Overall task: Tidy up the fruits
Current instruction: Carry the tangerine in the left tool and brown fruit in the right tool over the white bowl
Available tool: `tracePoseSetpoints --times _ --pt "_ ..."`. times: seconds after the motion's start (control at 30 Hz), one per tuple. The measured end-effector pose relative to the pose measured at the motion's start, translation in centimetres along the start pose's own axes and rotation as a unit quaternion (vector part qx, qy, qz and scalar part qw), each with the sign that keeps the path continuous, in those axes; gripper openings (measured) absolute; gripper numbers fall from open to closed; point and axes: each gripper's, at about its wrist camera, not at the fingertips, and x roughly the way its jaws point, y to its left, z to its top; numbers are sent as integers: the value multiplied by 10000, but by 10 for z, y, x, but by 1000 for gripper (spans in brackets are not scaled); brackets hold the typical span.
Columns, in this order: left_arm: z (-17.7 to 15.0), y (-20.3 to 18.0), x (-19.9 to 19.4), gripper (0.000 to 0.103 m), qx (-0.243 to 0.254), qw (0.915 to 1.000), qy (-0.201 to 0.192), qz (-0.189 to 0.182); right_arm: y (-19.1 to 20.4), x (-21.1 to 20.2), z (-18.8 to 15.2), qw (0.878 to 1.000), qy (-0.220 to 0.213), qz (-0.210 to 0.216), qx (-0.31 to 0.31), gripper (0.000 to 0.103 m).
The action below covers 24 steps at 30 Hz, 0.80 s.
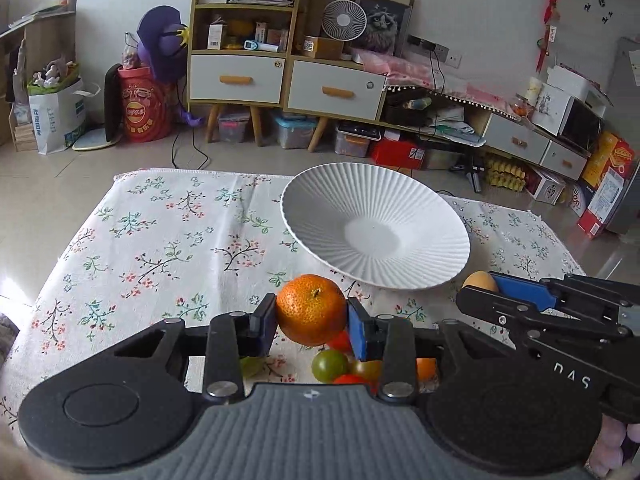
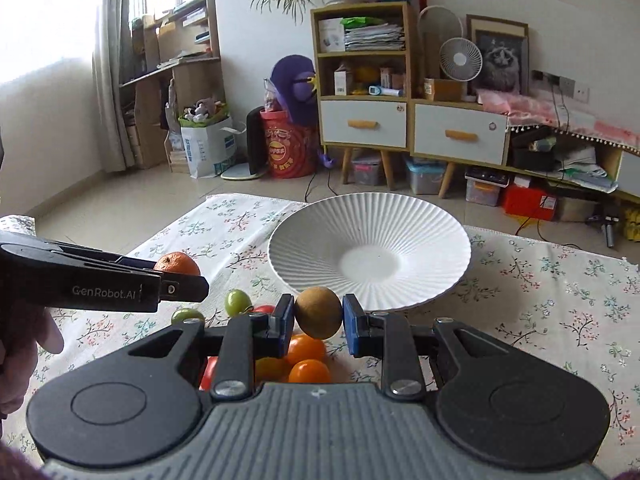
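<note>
I am gripping an orange mandarin in my left hand-held gripper and a small brown fruit in my right hand-held gripper, both lifted clear above the loose tomatoes on the bench, ready for the empty white plate beyond.

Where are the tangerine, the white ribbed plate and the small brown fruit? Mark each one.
tangerine (image 1: 311, 310): left wrist view, middle of its orange skin.
white ribbed plate (image 2: 424, 236): right wrist view, bare ribbed wall right of its centre.
small brown fruit (image 2: 319, 312): right wrist view, middle of its rounded side.
</note>
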Motion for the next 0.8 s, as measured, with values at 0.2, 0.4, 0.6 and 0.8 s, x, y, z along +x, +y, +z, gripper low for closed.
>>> tracePoseSetpoints --times 0.2,0.4,0.6,0.8 --pt "17 -17 28 27 351 9991 -175 -182 -32 19 15 9998 30 -37 168 23" --pt "30 -24 59 27 606 9978 -140 -248 -53 43 27 9990 133 83 429 23" --pt "34 -25 80 27 765 9963 -73 -388 -60 65 29 9988 394 41 293 23" --pt "31 -27 97 27 993 9946 157 -274 -64 78 26 9979 616 -190 -72 23"
